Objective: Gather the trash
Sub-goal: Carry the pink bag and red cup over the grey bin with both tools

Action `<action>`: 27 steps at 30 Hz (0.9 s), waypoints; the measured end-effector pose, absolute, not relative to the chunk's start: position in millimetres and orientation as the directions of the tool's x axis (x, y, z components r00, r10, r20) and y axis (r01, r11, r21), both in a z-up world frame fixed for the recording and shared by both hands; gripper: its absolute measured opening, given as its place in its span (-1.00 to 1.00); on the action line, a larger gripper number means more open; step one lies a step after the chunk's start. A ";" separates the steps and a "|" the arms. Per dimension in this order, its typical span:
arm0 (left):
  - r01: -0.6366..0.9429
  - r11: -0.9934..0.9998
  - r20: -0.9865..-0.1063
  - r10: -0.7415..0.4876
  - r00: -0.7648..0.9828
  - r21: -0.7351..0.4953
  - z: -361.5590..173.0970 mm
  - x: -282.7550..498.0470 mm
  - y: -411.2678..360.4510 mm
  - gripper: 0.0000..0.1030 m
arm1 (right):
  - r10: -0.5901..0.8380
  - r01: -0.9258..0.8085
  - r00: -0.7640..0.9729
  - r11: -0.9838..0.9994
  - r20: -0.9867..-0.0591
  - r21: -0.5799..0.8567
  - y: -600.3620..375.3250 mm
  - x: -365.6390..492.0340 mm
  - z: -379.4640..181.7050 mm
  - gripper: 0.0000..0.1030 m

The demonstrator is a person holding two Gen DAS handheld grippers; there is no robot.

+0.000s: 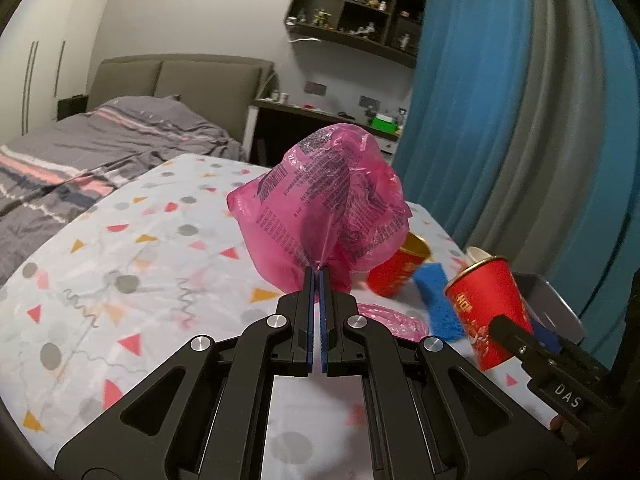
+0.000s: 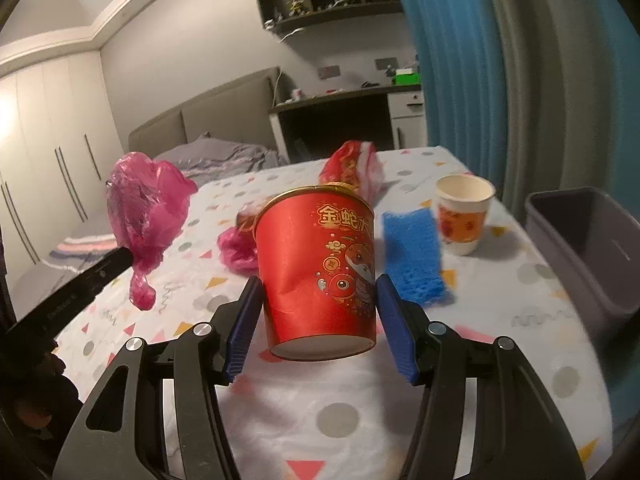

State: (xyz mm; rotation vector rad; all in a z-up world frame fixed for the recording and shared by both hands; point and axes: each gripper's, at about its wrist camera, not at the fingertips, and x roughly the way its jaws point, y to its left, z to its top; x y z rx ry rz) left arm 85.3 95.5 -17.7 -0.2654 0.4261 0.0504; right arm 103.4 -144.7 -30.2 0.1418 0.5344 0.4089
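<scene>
Trash: my left hand-held gripper (image 1: pixel 319 270) pinches the pink plastic bag (image 1: pixel 326 200) aloft above the desk (image 1: pixel 120 248).
Cup: my right hand-held gripper (image 2: pixel 318 304) clamps the red paper cup (image 2: pixel 316 264), lifted.

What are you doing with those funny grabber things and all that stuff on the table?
Someone is tidying up trash with a gripper in each hand. The left gripper is shut on a crinkly pink plastic bag, lifted off the table. The right gripper is clamped around a red paper cup and holds it up. A blue sponge, a small paper cup and more wrappers lie on the table, next to a grey bin.
</scene>
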 end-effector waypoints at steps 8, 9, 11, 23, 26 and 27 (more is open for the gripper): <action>-0.008 0.976 -0.409 -0.084 0.909 -0.219 -10.5 96.1 44.4 -0.98 | 0.370 -0.284 0.822 0.925 -0.434 0.251 -190.9 99.3 -23.5 0.10; 0.008 0.977 -0.408 -0.096 0.908 -0.213 -9.4 98.1 36.1 -0.98 | 0.363 -0.277 0.827 0.927 -0.430 0.252 -196.1 99.0 -23.1 0.10; 0.036 0.979 -0.406 -0.118 0.906 -0.203 -7.8 101.9 23.0 -0.98 | 0.345 -0.256 0.839 0.933 -0.420 0.253 -209.4 98.0 -21.0 0.10; 0.221 0.965 -0.398 -0.258 0.880 -0.138 -1.9 128.5 -67.6 -0.98 | 0.207 -0.107 0.903 0.957 -0.376 0.268 -285.7 94.6 -14.9 0.10; 0.261 0.957 -0.399 -0.290 0.870 -0.126 0.3 136.8 -91.8 -0.98 | 0.170 -0.069 0.914 0.960 -0.369 0.273 -304.6 94.9 -15.0 0.10; 0.279 0.952 -0.399 -0.305 0.865 -0.122 0.3 139.6 -100.8 -0.98 | 0.158 -0.055 0.917 0.960 -0.367 0.275 -311.8 95.6 -15.5 0.10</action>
